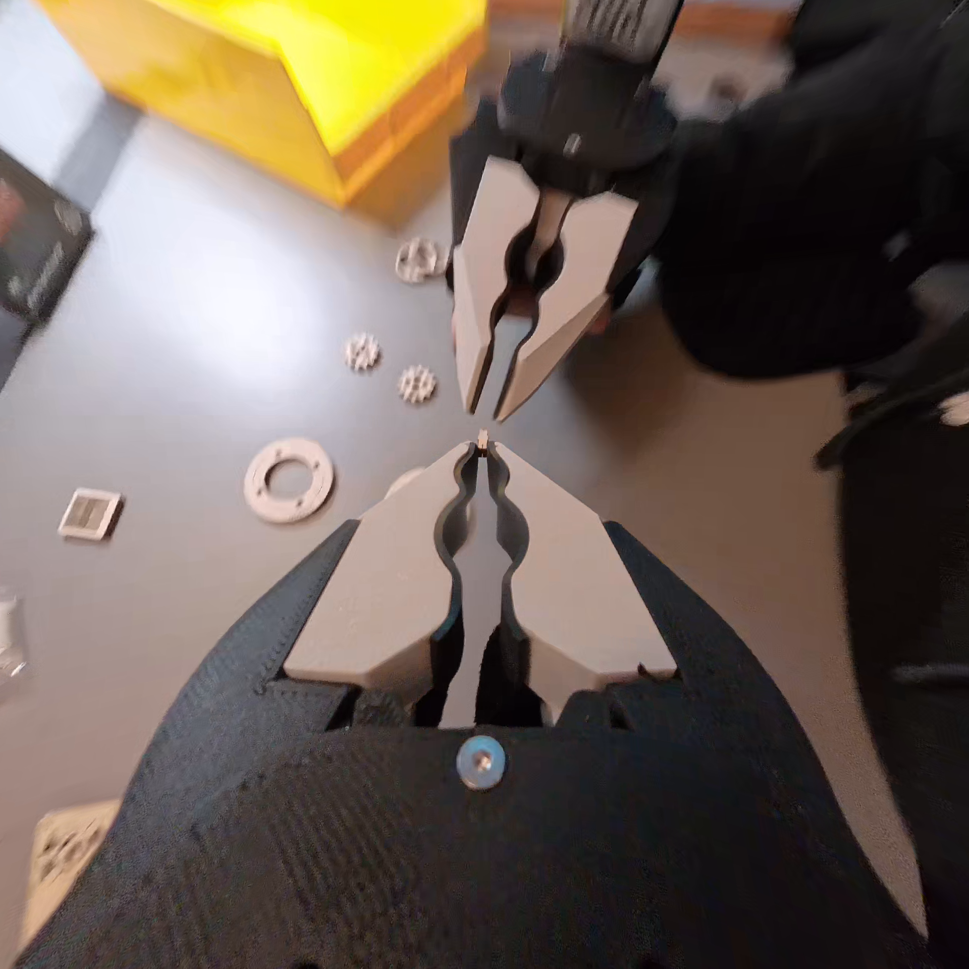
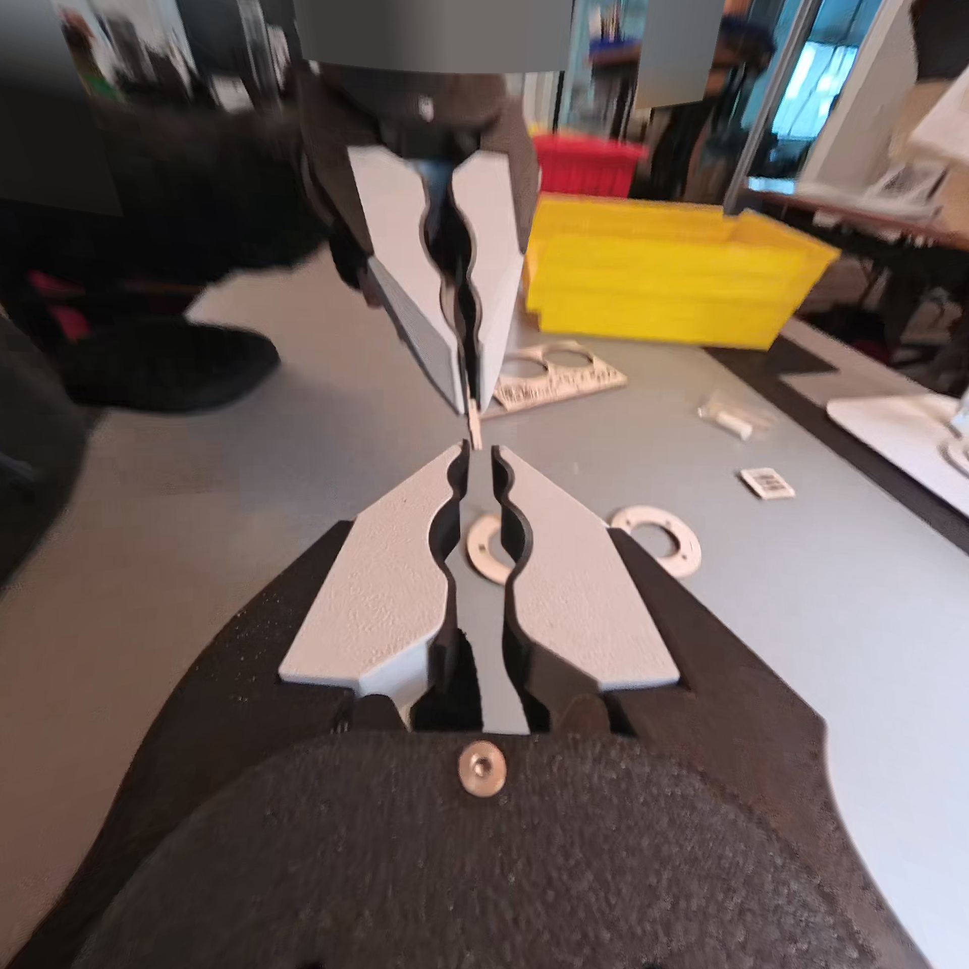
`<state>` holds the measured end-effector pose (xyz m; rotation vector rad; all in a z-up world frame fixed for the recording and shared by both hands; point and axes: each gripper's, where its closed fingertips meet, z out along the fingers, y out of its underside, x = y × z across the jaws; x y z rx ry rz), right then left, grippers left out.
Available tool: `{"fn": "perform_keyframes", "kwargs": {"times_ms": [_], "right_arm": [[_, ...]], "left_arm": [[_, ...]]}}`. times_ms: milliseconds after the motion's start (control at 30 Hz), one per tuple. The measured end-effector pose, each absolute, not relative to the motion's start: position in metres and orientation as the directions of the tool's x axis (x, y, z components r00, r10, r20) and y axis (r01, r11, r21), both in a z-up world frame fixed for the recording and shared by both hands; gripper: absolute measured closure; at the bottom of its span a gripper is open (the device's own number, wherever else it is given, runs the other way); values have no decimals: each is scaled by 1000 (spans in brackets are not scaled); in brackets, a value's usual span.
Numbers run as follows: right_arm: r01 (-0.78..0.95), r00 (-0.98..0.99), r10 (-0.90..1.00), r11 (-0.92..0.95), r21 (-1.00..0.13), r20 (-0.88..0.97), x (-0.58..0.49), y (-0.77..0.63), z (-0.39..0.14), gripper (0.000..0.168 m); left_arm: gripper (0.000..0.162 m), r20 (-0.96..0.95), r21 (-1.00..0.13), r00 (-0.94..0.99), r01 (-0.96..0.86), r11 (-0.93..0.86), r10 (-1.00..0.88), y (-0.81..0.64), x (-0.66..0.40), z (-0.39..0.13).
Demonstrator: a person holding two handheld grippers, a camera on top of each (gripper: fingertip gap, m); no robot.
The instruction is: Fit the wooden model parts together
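Observation:
My left gripper (image 1: 482, 447) is shut on a small wooden peg (image 1: 483, 436) that sticks out past its tips. My right gripper (image 2: 478, 450) faces it tip to tip, its jaws a narrow gap apart, with the peg's end (image 2: 475, 432) just at that gap. In the left wrist view the right gripper (image 1: 486, 416) hangs just beyond the peg. In the right wrist view the left gripper (image 2: 469, 408) comes down from above. Both are held above the grey table (image 1: 183, 293).
Loose wooden parts lie on the table: a ring (image 1: 320, 493), two small gears (image 1: 362, 350), a larger gear (image 1: 419, 259), a square piece (image 1: 90, 513) and a sheet with round cutouts (image 2: 566, 377). A yellow bin (image 2: 671, 278) stands behind. A person's dark sleeve (image 1: 813, 236) is at the right. Only a small space, under 4 cm, lies between the two pairs of fingers. Both grippers' tips are roughly 20 cm from the larger gear (image 1: 419, 259).

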<state>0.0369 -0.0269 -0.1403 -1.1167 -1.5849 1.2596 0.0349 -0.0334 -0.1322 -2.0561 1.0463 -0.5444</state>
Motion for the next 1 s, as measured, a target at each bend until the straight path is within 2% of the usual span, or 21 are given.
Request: {"fn": "perform_keyframes", "kwargs": {"times_ms": [167, 233, 333, 533, 733, 1000], "right_arm": [[449, -241, 937, 340, -826, 254, 34, -9, -202, 156], [508, -249, 926, 375, -775, 285, 35, -5, -215, 153], [534, -260, 924, 378, -756, 278, 36, -3, -222, 145], [536, -317, 906, 415, -736, 280, 27, -6, -224, 134], [543, -319, 909, 407, -734, 269, 23, -4, -225, 161], [517, -383, 893, 418, -747, 234, 24, -32, -223, 165]], "left_arm": [[160, -25, -519, 534, -730, -445, -845, -32, 20, -187], [160, -41, -449, 510, -778, -440, -859, -32, 22, -203], [160, -73, -383, 487, -820, -426, -871, -27, 21, -215], [160, -80, -310, 452, -858, -409, -888, -26, 19, -220], [160, -79, -284, 429, -875, -392, -900, -27, 18, -220], [160, -82, -234, 344, -919, -317, -936, -36, 16, -222]]}}
